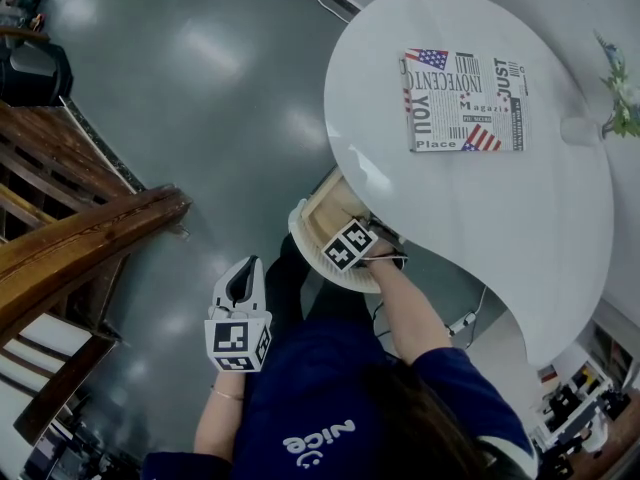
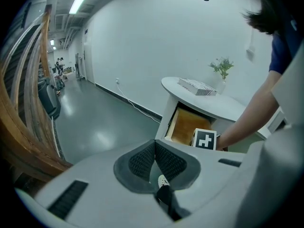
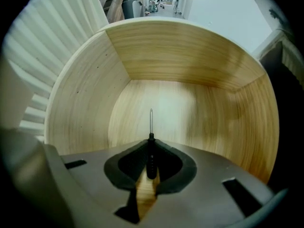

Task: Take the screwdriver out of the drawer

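The right hand-held gripper [image 3: 151, 147] points down into the open wooden drawer [image 3: 190, 70] under the white tabletop [image 1: 470, 198]; its jaws are squeezed tight on the dark handle of the screwdriver [image 3: 151, 126]; the screwdriver is inside the drawer, its thin metal tip poking out past the jaws; the left hand-held gripper [image 2: 155, 148] hangs away from the drawer; its jaws are pressed together with nothing in them; a magazine [image 1: 463, 100] lies on the tabletop.

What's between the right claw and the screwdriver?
Nothing: in the right gripper view the right claw grips the screwdriver by its handle, inside the drawer.
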{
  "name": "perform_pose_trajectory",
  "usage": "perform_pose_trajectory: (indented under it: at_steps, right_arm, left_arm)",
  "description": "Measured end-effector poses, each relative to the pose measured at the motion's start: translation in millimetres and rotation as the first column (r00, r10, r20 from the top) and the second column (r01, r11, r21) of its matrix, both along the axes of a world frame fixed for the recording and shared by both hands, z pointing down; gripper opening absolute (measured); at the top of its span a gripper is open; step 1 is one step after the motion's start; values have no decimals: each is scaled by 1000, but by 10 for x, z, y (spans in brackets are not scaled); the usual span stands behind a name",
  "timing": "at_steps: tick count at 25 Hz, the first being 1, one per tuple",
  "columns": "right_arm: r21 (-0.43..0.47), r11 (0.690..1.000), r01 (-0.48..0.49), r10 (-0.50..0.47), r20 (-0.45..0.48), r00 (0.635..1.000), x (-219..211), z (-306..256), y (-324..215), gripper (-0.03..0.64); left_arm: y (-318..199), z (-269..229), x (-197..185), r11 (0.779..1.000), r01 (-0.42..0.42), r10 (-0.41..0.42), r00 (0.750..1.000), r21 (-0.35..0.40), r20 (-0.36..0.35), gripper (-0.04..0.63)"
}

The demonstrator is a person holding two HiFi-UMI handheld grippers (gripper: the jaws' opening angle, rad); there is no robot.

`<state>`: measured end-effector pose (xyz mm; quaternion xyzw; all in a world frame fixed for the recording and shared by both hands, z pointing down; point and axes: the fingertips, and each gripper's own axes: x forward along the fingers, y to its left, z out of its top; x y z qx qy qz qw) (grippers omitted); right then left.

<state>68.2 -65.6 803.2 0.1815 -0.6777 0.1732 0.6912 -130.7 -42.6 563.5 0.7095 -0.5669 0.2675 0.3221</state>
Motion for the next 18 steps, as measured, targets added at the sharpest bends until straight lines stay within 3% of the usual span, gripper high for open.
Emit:
perform_pose_trajectory:
  at_steps: [18]
  right_arm:
    - [89,996,-4,1,34,999,32,-495,-26,48]
  left_arm:
    - [-244,-97,214,995,-82,85,996,61,-42,5]
